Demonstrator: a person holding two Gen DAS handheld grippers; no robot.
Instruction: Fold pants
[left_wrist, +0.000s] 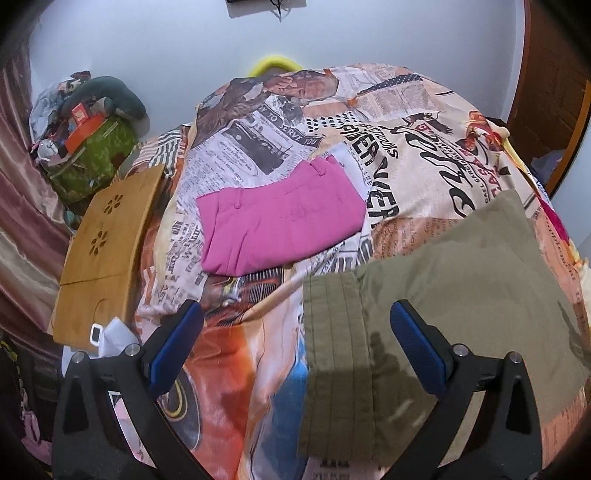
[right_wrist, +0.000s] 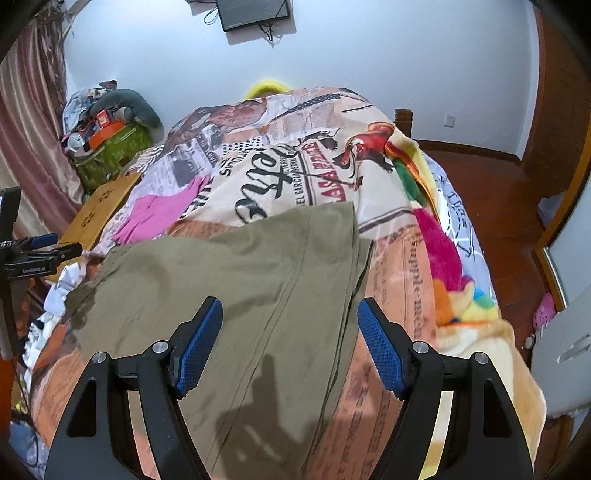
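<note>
Olive-green pants (left_wrist: 443, 295) lie flat on the printed bedspread; they also show in the right wrist view (right_wrist: 240, 273). My left gripper (left_wrist: 295, 317) is open and empty, hovering over the pants' left hem edge. My right gripper (right_wrist: 290, 314) is open and empty above the pants' right side, near their edge. Folded pink pants (left_wrist: 280, 221) lie farther back on the bed, also in the right wrist view (right_wrist: 151, 214). The left gripper (right_wrist: 40, 243) shows at the left edge of the right wrist view.
A wooden lap table (left_wrist: 107, 236) lies at the bed's left side. A pile of bags and clothes (left_wrist: 88, 136) sits by the curtain. A colourful fleece blanket (right_wrist: 443, 258) runs along the bed's right edge. The wooden floor (right_wrist: 491, 199) lies right.
</note>
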